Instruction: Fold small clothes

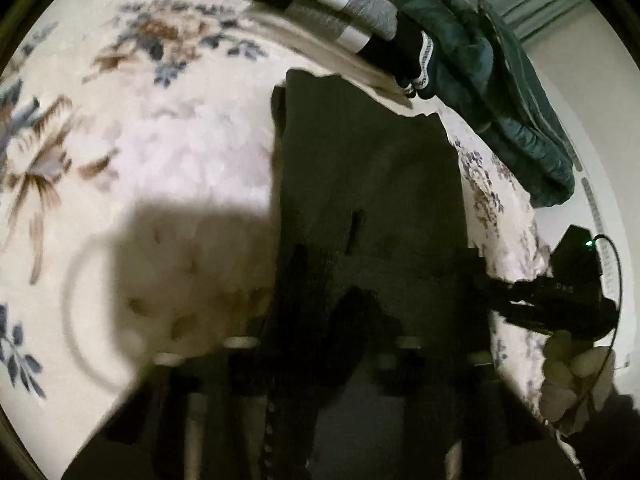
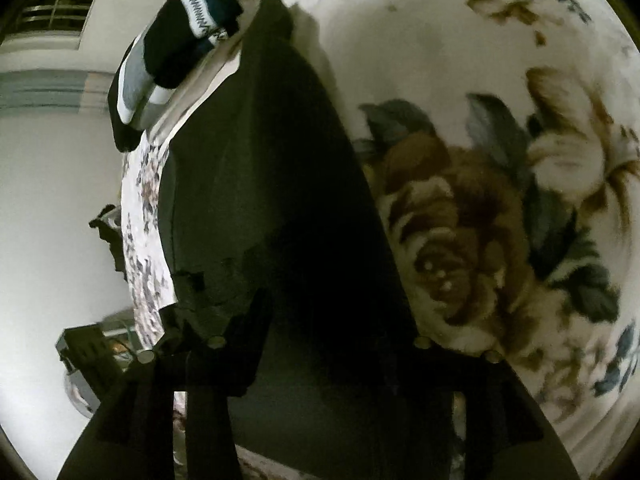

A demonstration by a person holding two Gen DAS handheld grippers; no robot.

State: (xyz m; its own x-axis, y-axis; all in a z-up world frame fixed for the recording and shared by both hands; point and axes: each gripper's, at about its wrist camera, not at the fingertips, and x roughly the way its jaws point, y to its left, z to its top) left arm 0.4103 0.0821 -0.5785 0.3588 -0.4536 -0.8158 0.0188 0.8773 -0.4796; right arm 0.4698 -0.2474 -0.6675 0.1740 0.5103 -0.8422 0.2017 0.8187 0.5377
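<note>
— Left wrist view: where's the dark green fabric garment (image 1: 368, 184)?
— Nearest, its edge sits in the left gripper (image 1: 320, 344), jaws clamped on it; the right gripper (image 2: 320, 320) likewise pinches it.
— Surface?
— White floral bedspread (image 1: 168, 152); folded socks (image 1: 344, 4) lie far. Fingertips are too dark to see.

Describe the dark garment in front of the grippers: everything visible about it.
The dark garment is plain, matte, blackish-green cloth, lying lengthwise away from both cameras on the floral bedspread. Its far end reaches the folded socks. Near end is bunched at the left gripper and right gripper, both shut on it. Details are lost in shadow.
</note>
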